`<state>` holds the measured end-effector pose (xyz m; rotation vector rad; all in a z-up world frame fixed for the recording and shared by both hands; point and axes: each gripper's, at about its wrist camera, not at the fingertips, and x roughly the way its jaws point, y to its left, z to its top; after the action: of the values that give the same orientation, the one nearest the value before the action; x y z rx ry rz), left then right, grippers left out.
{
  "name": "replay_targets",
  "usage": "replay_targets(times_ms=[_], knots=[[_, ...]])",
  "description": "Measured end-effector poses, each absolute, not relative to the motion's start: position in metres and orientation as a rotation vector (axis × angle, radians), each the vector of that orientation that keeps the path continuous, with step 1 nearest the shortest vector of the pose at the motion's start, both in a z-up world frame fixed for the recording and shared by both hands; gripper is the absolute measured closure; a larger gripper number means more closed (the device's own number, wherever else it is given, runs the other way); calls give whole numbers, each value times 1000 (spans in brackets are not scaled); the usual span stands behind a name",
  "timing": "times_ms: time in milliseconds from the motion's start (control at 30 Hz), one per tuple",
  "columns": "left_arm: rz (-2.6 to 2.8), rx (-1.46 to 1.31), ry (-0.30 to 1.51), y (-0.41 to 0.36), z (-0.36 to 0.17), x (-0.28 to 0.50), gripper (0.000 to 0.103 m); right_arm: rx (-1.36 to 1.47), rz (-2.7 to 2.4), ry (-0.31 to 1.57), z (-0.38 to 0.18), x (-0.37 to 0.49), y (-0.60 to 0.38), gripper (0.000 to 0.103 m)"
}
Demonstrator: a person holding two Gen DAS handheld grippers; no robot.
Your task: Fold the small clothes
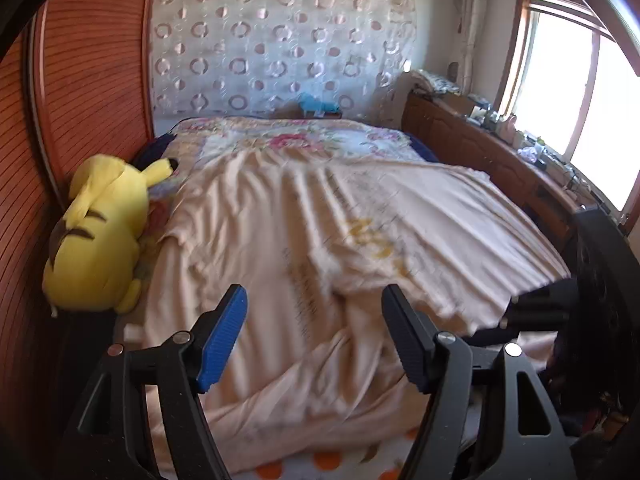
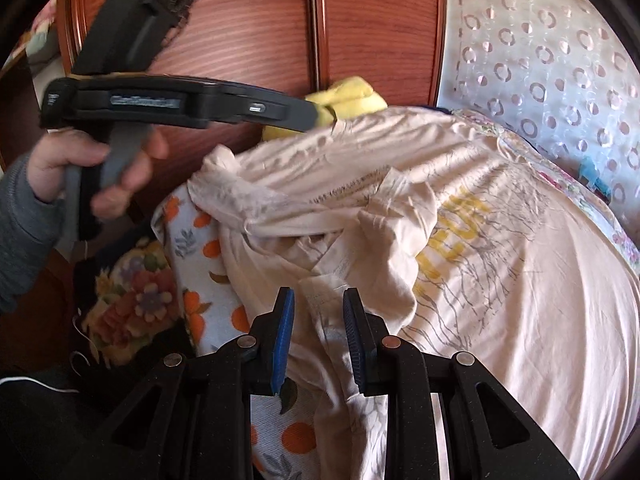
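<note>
I am looking along the left gripper (image 1: 314, 334), whose jaws are standing wide apart and released, with nothing between the blue ribbed pads (image 1: 224, 336). Beyond and beneath them the pale peach cotton T-shirt with yellow lettering and grey line print (image 1: 320, 232) is lying spread and rumpled across the bed. Left of the jaws a yellow plush toy (image 1: 96, 236) is resting against the reddish wooden wardrobe (image 1: 80, 80).

I am seeing the right gripper (image 2: 319, 334) with its jaws narrowed around a bunched fold of the same shirt (image 2: 500, 280), grasping the cloth. Left of these jaws a white sheet with orange fruit print (image 2: 196, 312) is showing. Ahead and to the left, a hand (image 2: 80, 168) in a grey sleeve (image 2: 20, 232) is holding the other gripper's handle.
</note>
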<state>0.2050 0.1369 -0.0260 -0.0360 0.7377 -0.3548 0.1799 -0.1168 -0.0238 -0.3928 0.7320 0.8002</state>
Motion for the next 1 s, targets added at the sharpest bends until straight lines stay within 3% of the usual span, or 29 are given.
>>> replay_targets(times_ms=[67, 100, 133, 367, 767, 833, 967, 1000], knots=[[-334, -28, 755, 146, -34, 200, 32, -431, 772, 760, -29, 185, -112, 77], [-326, -27, 765, 151, -39, 197, 32, -437, 763, 765, -31, 187, -112, 84], [-322, -28, 773, 154, -43, 193, 32, -432, 761, 764, -29, 187, -113, 99], [-318, -24, 832, 177, -76, 162, 32, -252, 657, 630, 10, 193, -148, 100], [-262, 126, 844, 181, -96, 155, 33, -268, 482, 650, 18, 221, -162, 100], [-274, 131, 834, 182, -95, 155, 50, -279, 478, 651, 17, 220, -162, 100], [-284, 147, 832, 184, -90, 153, 96, -288, 480, 658, 15, 216, -162, 100], [-289, 145, 830, 186, -88, 152, 99, -287, 484, 657, 15, 215, -162, 100]])
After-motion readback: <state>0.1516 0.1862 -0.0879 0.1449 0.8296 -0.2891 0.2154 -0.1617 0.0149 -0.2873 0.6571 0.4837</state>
